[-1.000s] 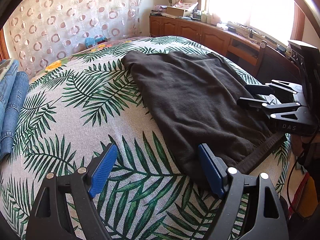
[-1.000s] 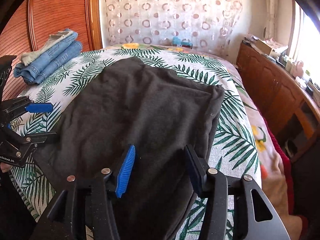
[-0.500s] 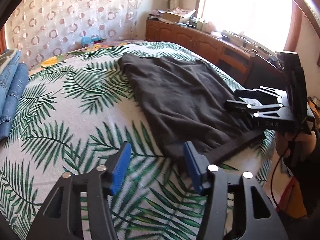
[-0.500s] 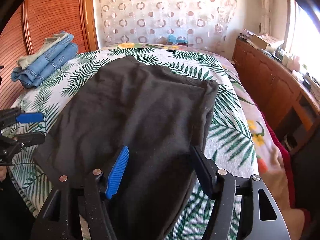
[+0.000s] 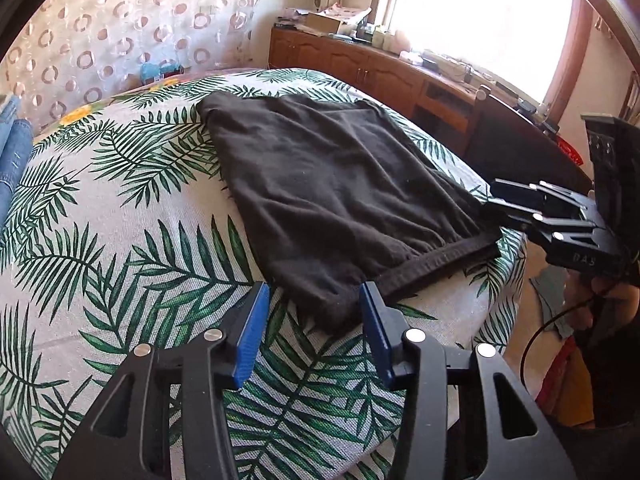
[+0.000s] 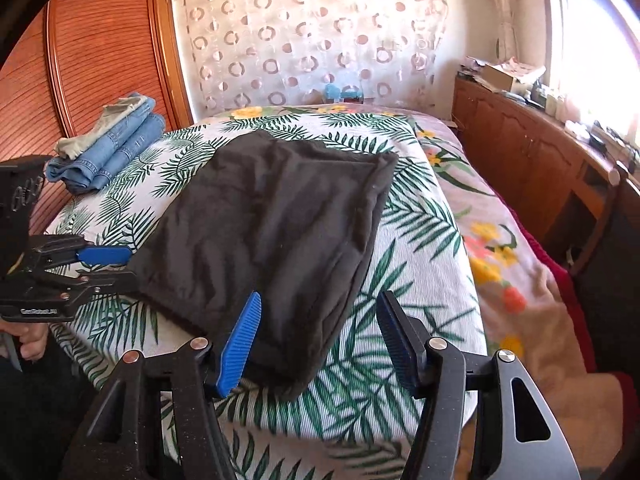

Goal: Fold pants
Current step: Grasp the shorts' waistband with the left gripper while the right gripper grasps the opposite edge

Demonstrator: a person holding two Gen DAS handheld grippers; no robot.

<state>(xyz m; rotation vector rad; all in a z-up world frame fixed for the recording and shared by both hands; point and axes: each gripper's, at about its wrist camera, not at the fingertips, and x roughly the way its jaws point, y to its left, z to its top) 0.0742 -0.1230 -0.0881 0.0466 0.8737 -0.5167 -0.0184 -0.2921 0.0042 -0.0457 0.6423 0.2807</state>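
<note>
Black pants lie folded flat on the leaf-print bed cover, waistband at the near edge; they also show in the right wrist view. My left gripper is open and empty, hovering just in front of the near left waistband corner. My right gripper is open and empty, hovering over the near right corner of the pants. Each gripper shows in the other's view, the right one and the left one, both beside the waistband ends.
Folded blue jeans sit stacked at the far left of the bed by the wooden headboard. A wooden sideboard with clutter runs along the right under the window. A floral blanket hangs over the bed's right side.
Both grippers have pulled back toward the near edge of the bed and off the pants. The pants lie still.
</note>
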